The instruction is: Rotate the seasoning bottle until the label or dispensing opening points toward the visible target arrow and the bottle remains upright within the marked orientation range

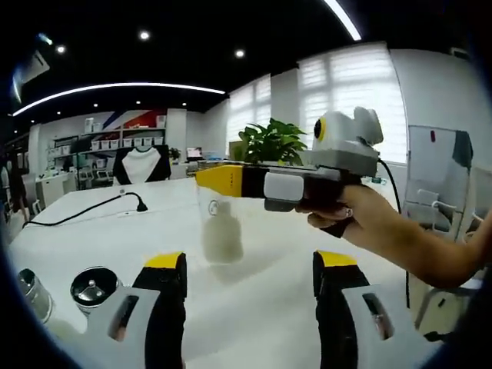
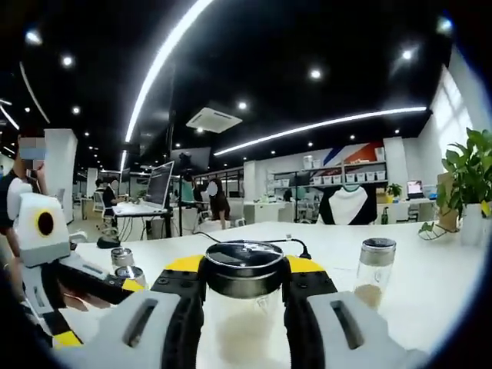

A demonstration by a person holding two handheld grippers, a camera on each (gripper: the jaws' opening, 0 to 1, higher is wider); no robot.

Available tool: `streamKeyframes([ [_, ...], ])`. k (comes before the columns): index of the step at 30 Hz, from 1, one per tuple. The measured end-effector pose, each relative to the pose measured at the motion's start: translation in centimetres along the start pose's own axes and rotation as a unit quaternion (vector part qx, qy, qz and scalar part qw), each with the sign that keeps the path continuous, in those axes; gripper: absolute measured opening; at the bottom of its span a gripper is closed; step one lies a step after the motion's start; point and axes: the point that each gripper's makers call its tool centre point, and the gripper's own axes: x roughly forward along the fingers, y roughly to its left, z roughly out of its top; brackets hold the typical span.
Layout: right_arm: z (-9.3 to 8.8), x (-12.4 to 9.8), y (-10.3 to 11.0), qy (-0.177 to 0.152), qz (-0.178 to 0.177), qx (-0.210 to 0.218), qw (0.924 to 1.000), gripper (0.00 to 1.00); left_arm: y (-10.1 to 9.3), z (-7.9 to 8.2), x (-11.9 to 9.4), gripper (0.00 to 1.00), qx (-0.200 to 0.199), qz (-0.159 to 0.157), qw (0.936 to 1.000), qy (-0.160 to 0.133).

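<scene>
The white desk [image 1: 254,307] carries everything, and the seasoning bottle [image 2: 243,307] stands upright out on its open middle, well in from any edge I can make out. My right gripper [image 2: 243,296] has its jaws clamped on that bottle just under the dark lid, one jaw on each side of the clear glass. My left gripper [image 1: 250,269] hangs in front of the bottle with its jaws apart and nothing between them.

I judge the step in hand to be the turn itself. To do it well I should roll my right wrist about the bottle's own upright axis, keep the base flat on the desk, and keep the squeeze even so the glass does not slip or lean. I cannot find the target arrow in either view, so I would turn slowly and check.

The left gripper view gives me the bottle from the side, pale seasoning low inside, with my right hand [image 1: 350,211] reaching across it, plus two capped jars [image 1: 94,288] near the desk's near-left corner. The right gripper view adds a second seasoning bottle [image 2: 374,273] standing apart towards the plant [image 2: 469,181], and my left gripper's body entering beside two small jars [image 2: 127,269].
</scene>
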Motion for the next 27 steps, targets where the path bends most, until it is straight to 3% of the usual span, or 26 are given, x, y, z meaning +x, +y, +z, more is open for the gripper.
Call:
streamKeyframes([
  [19,0.2,-2.1,4.4,-0.011,0.041,0.022,0.9989,0.36,0.5,1.0,1.8,0.68,0.021,-0.001,0.9998,0.001],
  [27,0.6,-2.5,5.5,-0.015,0.057,0.028,0.9979,0.36,0.9,1.6,1.9,0.58,0.027,-0.003,0.9996,-0.010],
])
